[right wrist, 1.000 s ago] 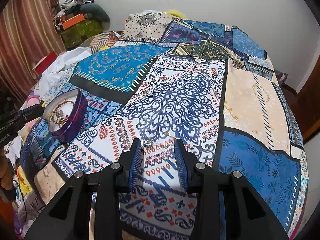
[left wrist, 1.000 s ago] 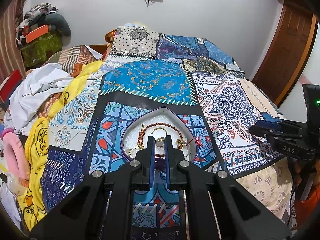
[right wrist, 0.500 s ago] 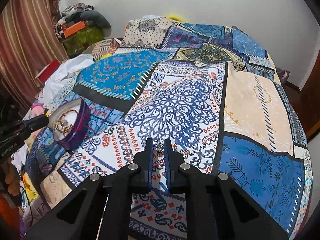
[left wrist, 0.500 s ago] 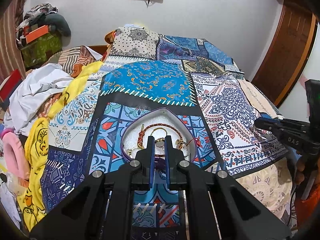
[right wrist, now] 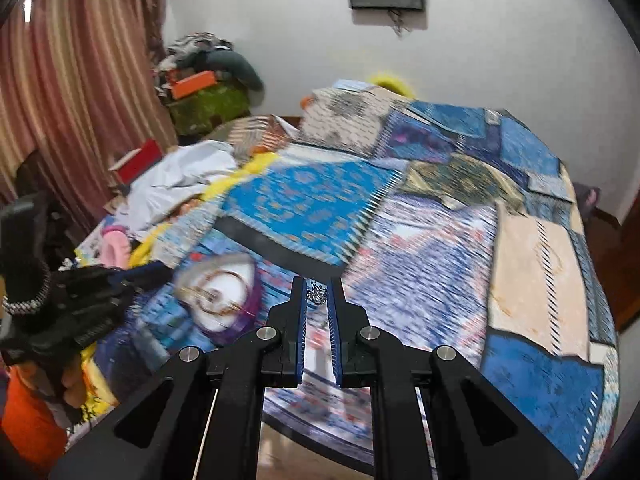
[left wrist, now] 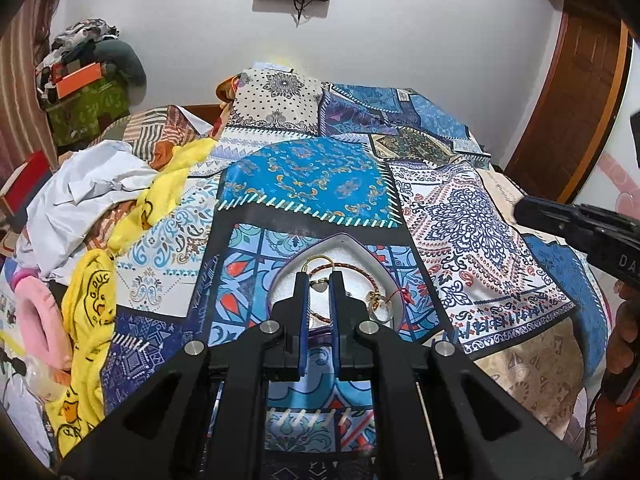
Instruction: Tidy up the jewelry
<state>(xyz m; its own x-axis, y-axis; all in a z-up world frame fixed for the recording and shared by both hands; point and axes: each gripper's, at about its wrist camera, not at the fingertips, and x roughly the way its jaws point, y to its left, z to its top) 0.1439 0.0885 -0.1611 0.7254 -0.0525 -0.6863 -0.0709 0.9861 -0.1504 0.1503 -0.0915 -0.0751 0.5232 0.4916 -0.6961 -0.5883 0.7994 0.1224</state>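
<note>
A heart-shaped box (left wrist: 345,239) with a purple rim and white lining lies on the patchwork bedspread (left wrist: 308,184). It holds a braided brown bracelet (left wrist: 362,269) and gold pieces. My left gripper (left wrist: 319,280) hangs over the box with its jaws shut; a gold ring with a pale stone (left wrist: 319,287) shows between its tips. My right gripper (right wrist: 317,285) is shut on a small ornate silver piece (right wrist: 317,294), held up off the bedspread. In the blurred right wrist view the box (right wrist: 251,300) lies to the lower left, with the left gripper (right wrist: 132,276) beside it.
White, yellow and pink clothes (left wrist: 92,200) are heaped along the bed's left side. A wooden door (left wrist: 576,100) stands at the right and a curtain (right wrist: 72,100) at the left. The right gripper (left wrist: 528,210) and a hand (left wrist: 624,340) show at the right edge.
The right gripper shut on the silver piece on the bedspread, then lifted it and swung left toward the box. The left gripper stayed over the box.
</note>
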